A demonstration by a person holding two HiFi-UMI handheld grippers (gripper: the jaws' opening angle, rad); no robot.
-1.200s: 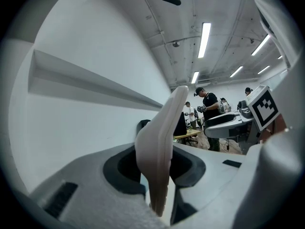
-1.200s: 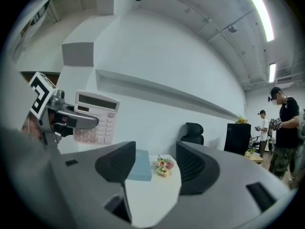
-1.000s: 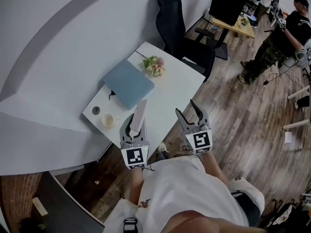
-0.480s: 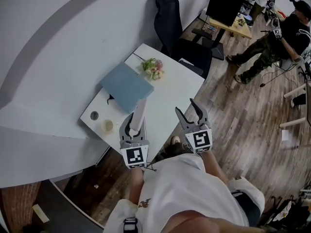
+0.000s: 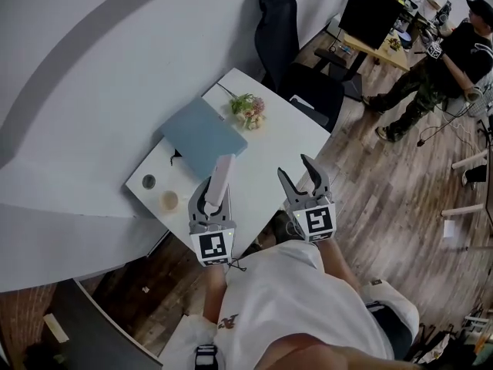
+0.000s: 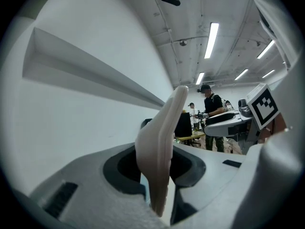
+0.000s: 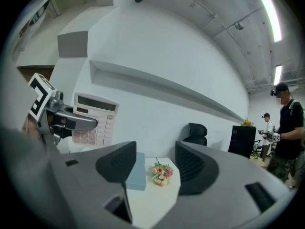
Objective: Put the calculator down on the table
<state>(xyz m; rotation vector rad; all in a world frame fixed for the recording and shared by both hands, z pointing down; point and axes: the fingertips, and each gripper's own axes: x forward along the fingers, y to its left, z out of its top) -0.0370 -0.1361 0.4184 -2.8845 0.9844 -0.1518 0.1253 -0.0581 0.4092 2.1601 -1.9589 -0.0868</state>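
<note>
Head view: my left gripper point(image 5: 212, 197), left of centre, is clamped on the lower end of the calculator point(image 5: 221, 174). The calculator stands edge-on between the jaws and reaches up over the near edge of the table point(image 5: 285, 141). It is in the air, not resting on the top. My right gripper point(image 5: 295, 172), just right of centre, stands wide apart and holds nothing. Finding: the calculator is in hand at the table; lowering, setting down and release are outstanding.
</note>
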